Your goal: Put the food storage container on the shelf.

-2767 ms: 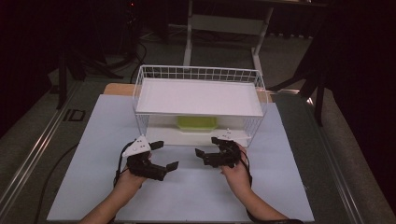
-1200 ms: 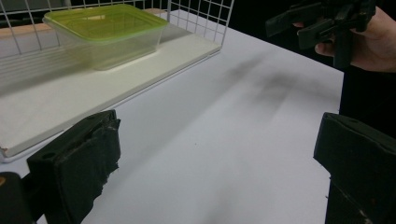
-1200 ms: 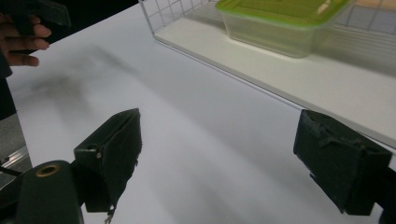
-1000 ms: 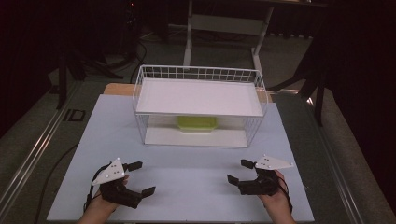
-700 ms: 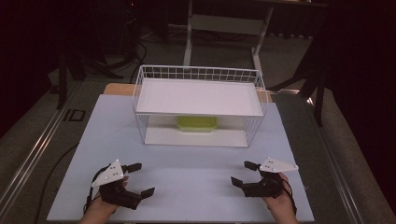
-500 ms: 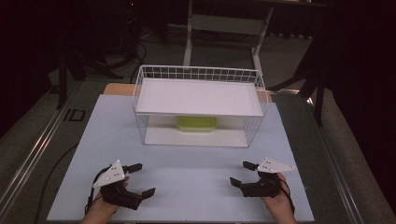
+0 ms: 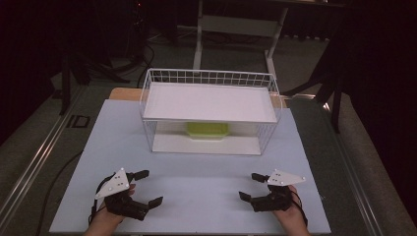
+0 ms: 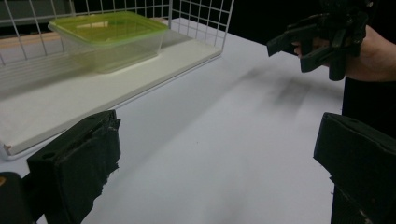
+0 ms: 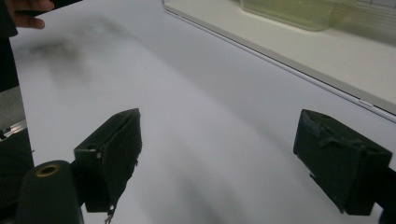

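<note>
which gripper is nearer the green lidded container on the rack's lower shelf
Roughly equal, the right perhaps slightly. The left gripper sits at the near left of the table, the right gripper at the near right, both open, well short of the container in the wire rack.

Container [image 7: 207, 130] in rack [image 7: 209, 78], seemingly lower shelf; grippers well before

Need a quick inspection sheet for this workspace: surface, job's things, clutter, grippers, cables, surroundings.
Surface: white sheet on the table, bare around the grippers.
Job's things: green-lidded clear container on the lower shelf of the white wire rack; upper shelf bare.
Clutter: nothing seen.
Grippers: left gripper and right gripper near the front edge, jaws open, holding nothing.
Cables: one black cable along the table's left.
Surroundings: dark floor, a white stand behind.
</note>
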